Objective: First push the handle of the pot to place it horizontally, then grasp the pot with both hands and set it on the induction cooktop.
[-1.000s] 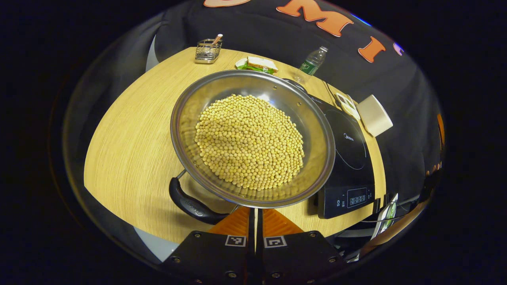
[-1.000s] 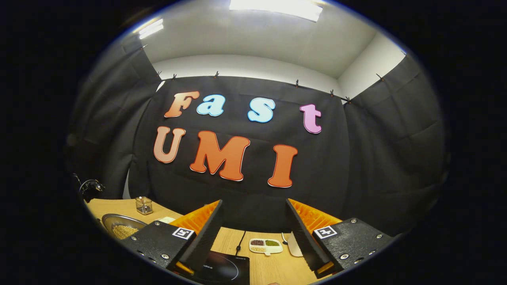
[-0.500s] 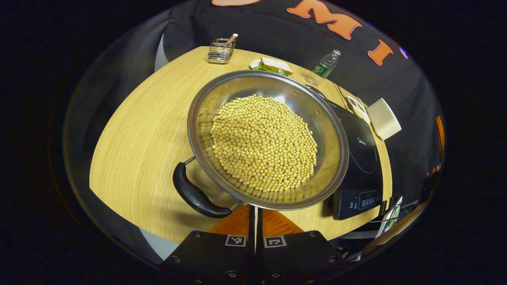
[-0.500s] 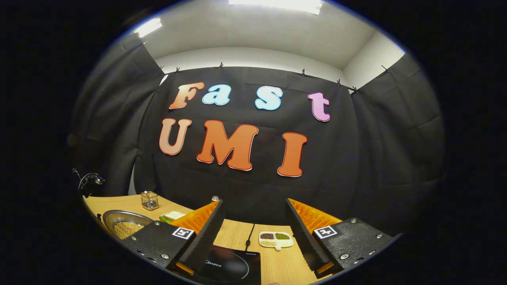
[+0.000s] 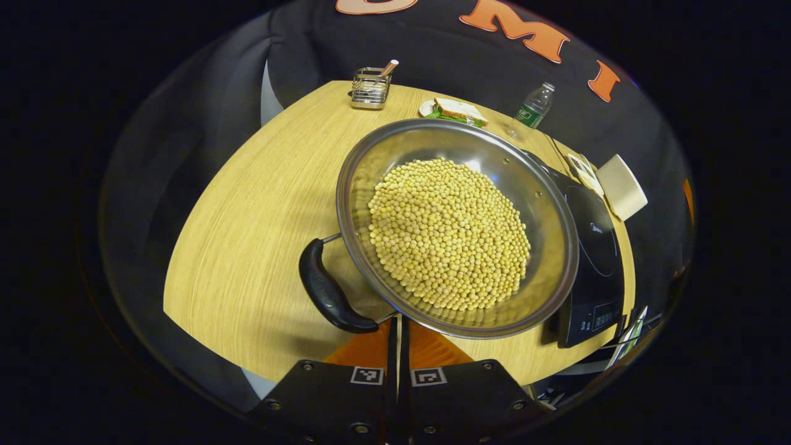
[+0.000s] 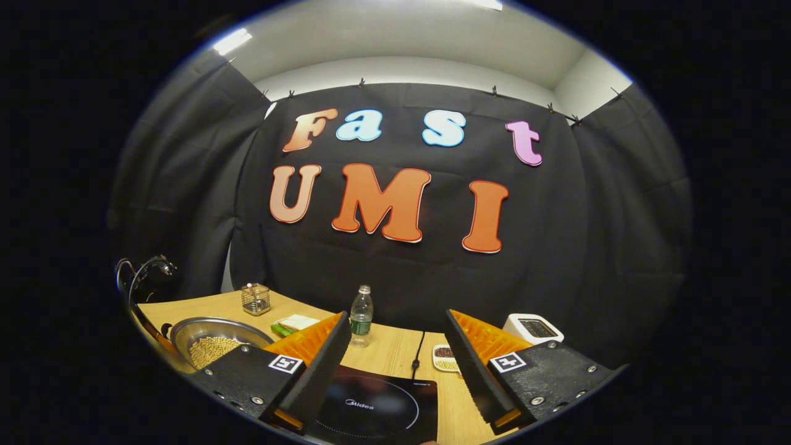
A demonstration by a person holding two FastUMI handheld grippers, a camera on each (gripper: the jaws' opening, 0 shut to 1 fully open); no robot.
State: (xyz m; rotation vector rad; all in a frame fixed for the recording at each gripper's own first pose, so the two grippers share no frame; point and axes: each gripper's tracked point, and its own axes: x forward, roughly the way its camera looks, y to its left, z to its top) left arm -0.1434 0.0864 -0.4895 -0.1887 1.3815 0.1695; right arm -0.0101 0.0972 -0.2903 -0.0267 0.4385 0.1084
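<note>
the pot [image 5: 457,228], full of pale beans [image 5: 450,233], sits on the bench [image 5: 247,235] just beside the cooktop [image 5: 590,247], its rim overlapping the cooktop's near edge in the left gripper view. over the last second its black handle [image 5: 330,295] has swung from pointing low and toward the camera to lying more across the view, so the push looks to be working but perhaps not finished. the left gripper [image 5: 398,346] has its fingers closed together, tips at the pot's rim beside the handle root, nothing between them. the right gripper [image 6: 395,364] has tilted down toward the cooktop [image 6: 377,408], fingers spread wide and empty, likely readying for the two-handed lift.
</note>
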